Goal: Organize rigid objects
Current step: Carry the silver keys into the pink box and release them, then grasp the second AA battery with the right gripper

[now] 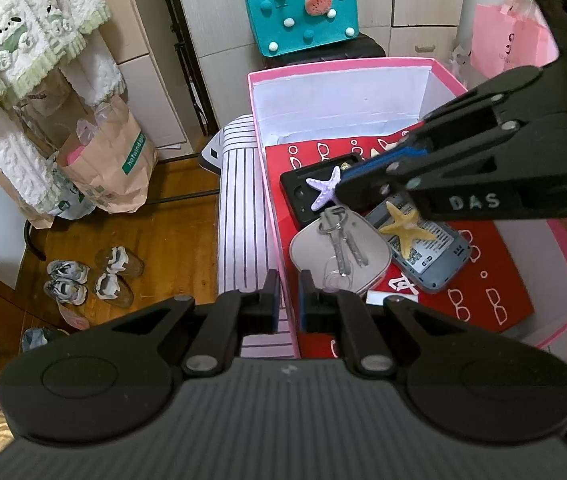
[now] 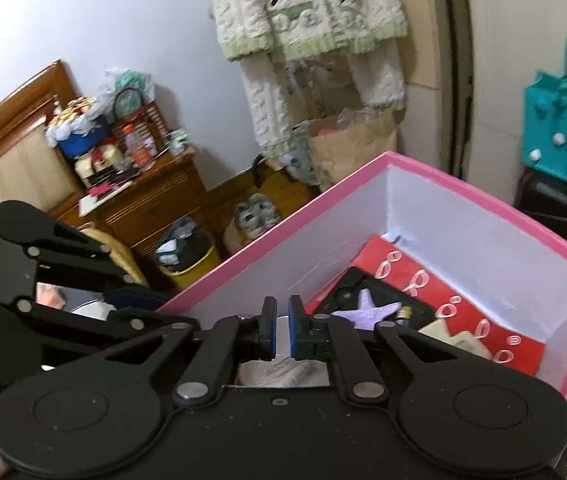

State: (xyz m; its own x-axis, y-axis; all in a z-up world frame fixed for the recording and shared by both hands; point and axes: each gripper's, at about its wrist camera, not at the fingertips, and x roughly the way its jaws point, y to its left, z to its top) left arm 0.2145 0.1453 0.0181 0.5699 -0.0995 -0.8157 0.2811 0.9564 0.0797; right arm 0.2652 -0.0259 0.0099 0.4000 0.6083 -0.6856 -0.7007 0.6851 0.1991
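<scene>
A teal felt tote bag [image 1: 302, 12] stands on a dark case behind the far edge of the bed. Fluffy white robes [image 1: 23, 40] hang over brown paper bags [image 1: 111, 168]. Shoes [image 1: 91, 276] sit on the wooden floor [image 1: 171, 240]. A cluttered nightstand [image 2: 143, 196] stands against the wall.

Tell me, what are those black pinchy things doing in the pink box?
A person is tidying small things into a pink box using two hand-held grippers. The left gripper sits at the box's near wall, jaws nearly closed around the edge. The right gripper reaches into the box next to a purple starfish lying on a black case, holding nothing. Also inside are a yellow starfish, keys on a grey pouch, and a red bag underneath.
</scene>
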